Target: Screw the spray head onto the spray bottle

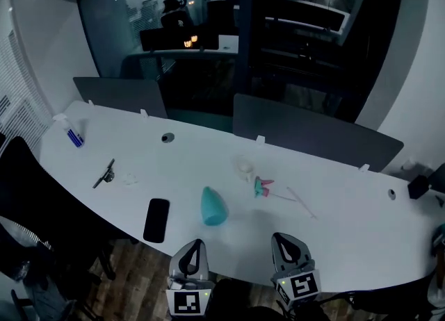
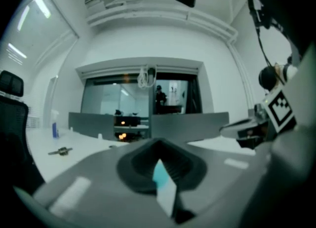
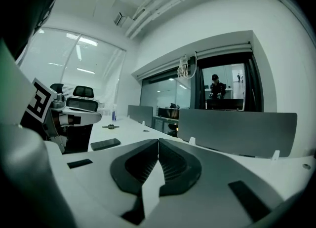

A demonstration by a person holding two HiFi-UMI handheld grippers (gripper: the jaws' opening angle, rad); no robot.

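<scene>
Nearest in head view: left gripper (image 1: 194,244) and right gripper (image 1: 281,237) at the bottom edge, jaws pressed together on both, nothing held. Just beyond, on the white desk (image 1: 348,229): teal teardrop-shaped plastic spray bottle (image 1: 213,206), lying on its side ahead of the left gripper, narrow end pointing away. Right of it and apart: small pink-and-teal spray head (image 1: 263,187), thin pale dip tube (image 1: 299,201) trailing off to the right. Flat black phone (image 1: 156,219) left of the bottle, not relevant.

Left gripper view: left gripper (image 2: 158,145) with jaws together, empty. Teal sliver (image 2: 159,172) low past the tips, likely the bottle. Right gripper (image 2: 256,128) at the right edge.

Right gripper view: right gripper (image 3: 158,143) with jaws together, empty. Phone (image 3: 105,144) on the desk to the left. No spray head in sight here.

Handling, by judgement:
- Bottle: probably light, thin-walled, smooth and rounded, so prone to rolling and slipping. Clamp across the wide lower body with modest squeeze, stand upright, keep the neck clear.
- Spray head: small, stiff, light. Grip on the body or collar, not on the tube. Tube likely flexible, so feed into the neck before turning.
</scene>
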